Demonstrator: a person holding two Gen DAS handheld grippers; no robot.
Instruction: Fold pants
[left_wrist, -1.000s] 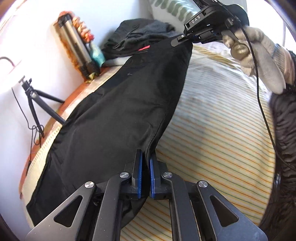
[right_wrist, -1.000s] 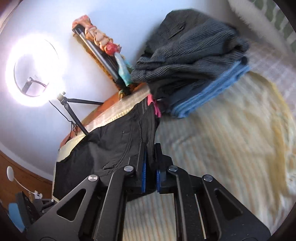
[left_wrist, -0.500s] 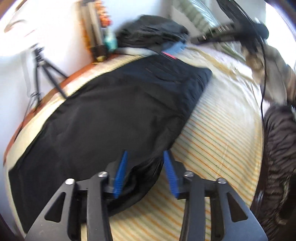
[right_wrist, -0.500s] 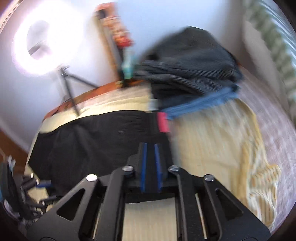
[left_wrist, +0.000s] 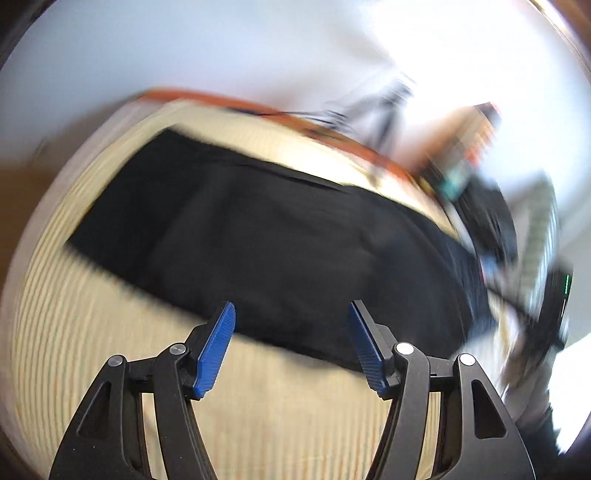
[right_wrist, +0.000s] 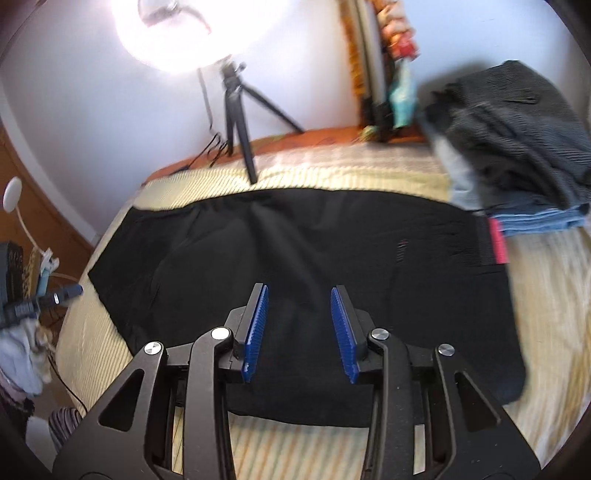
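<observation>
Both claws have let go since a second ago: back then each was pinched on an edge of the black pants (right_wrist: 295, 258), holding them up off the bed; now the pants lie flat on the striped yellow bedsheet (right_wrist: 546, 288) and I've pulled back.

My left gripper (left_wrist: 291, 343) has its jaws opening, wide apart already, nothing between the blue pads (left_wrist: 216, 347). It hangs over the near edge of the pants, with cloth behind the tips and sheet below them. This view is heavily blurred.

My right gripper (right_wrist: 298, 328) is also opening, a narrower gap, empty, hovering above the middle of the garment.

Placement looks deliberate. The pants are spread lengthwise across the bed, apparently one leg laid over the other. The waistband with its red label (right_wrist: 496, 242) ends just beside the stack of folded clothes (right_wrist: 517, 147), and the leg ends point toward the side with the ring light (right_wrist: 166, 33) and its tripod (right_wrist: 236, 122). Laid flat like this, the next fold across the length should be easy to take.

Other differences: both views have rolled, so the pants now run side to side in them rather than away from the claws. The gloved hand seen earlier in the left view is now only a smear at the right edge.

My read is first fold done, cross fold pending.
</observation>
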